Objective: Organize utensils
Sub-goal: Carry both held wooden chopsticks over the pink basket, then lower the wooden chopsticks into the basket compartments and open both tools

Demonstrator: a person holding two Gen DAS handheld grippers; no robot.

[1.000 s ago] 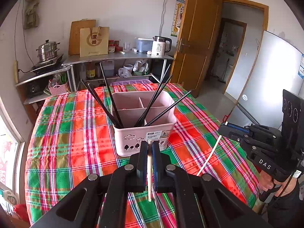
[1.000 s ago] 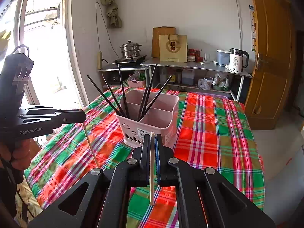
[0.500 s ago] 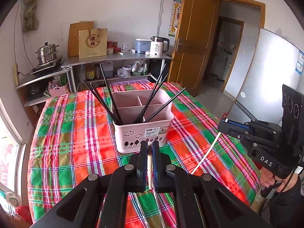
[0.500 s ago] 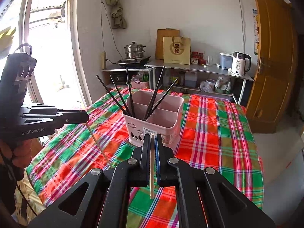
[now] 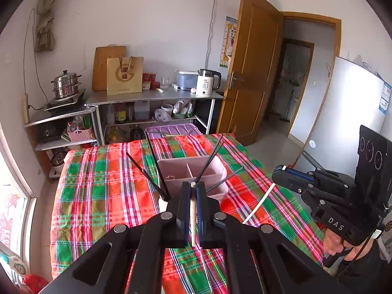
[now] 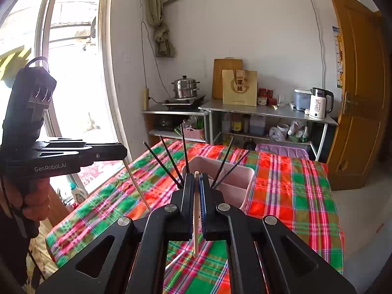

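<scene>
Plaid tablecloth [image 5: 103, 196] (red-green), seemingly pink caddy [image 5: 186, 171].

A home kitchen: steamer pot [image 5: 65, 85], kettle [image 5: 207, 82], plaid-clothed table [image 5: 98, 183].

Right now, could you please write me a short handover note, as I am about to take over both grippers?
Left gripper: shut on a pale chopstick, held above the plaid tablecloth.
Right gripper: shut on a second pale chopstick, also clear of the table.
Pink utensil basket: stands mid-table, just ahead of both grippers, with several black chopsticks leaning in its near compartment; the back compartments look empty.
Done: both pale chopsticks are picked up.
Left: drop each into a basket compartment, probably apart from the black ones, then release.
</scene>
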